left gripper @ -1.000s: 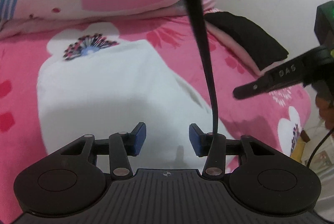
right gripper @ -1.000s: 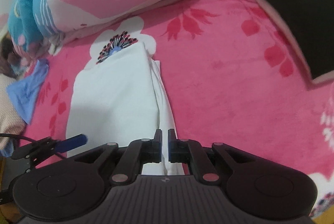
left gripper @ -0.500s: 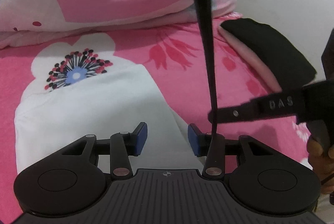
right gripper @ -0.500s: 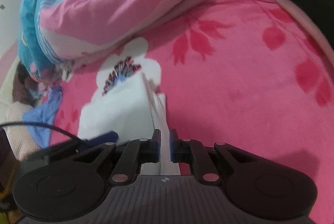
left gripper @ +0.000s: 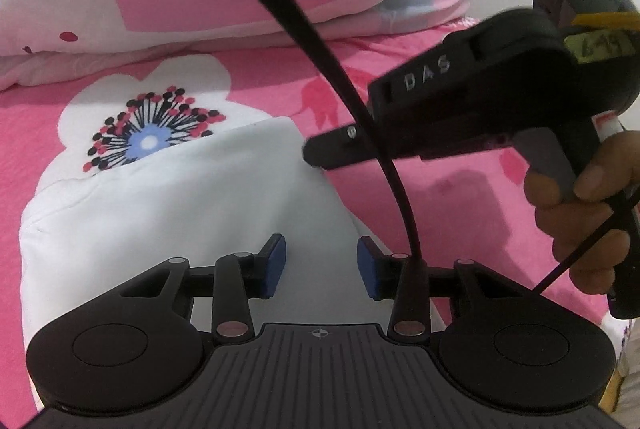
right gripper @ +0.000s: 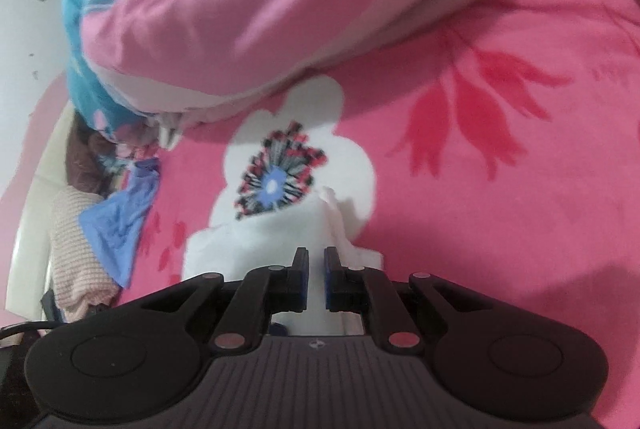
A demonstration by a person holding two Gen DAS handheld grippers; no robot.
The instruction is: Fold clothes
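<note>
White garment [left gripper: 172, 213] on the pink flowered bed [left gripper: 460, 197], partly folded into a narrow pad; its long axis runs from near to far, the far end reaching the white flower print [left gripper: 148, 133]. Left tongs [left gripper: 320, 265]: blue pads well apart, nothing between them, poised over the near part of the garment, slightly right of its middle. Right tongs [right gripper: 316, 277]: pads drawn close with white cloth filling the narrow gap, so by appearance clamped on the garment's right edge and raising it as a ridge; in the left wrist view the same tool [left gripper: 460, 109] stands at the right, its tip touching the far right corner of the cloth, a hand [left gripper: 592, 213] on its grip. A black strap [left gripper: 320, 41] crosses that view diagonally. Bunched quilt [right gripper: 280, 1] along the far side; blue cloth [right gripper: 120, 221] well apart at the left. Judgement: the gathered edge lies on the right and the free width to the left, so a coming fold would carry right over left; the right tongs are the nearer to that edge.
</note>
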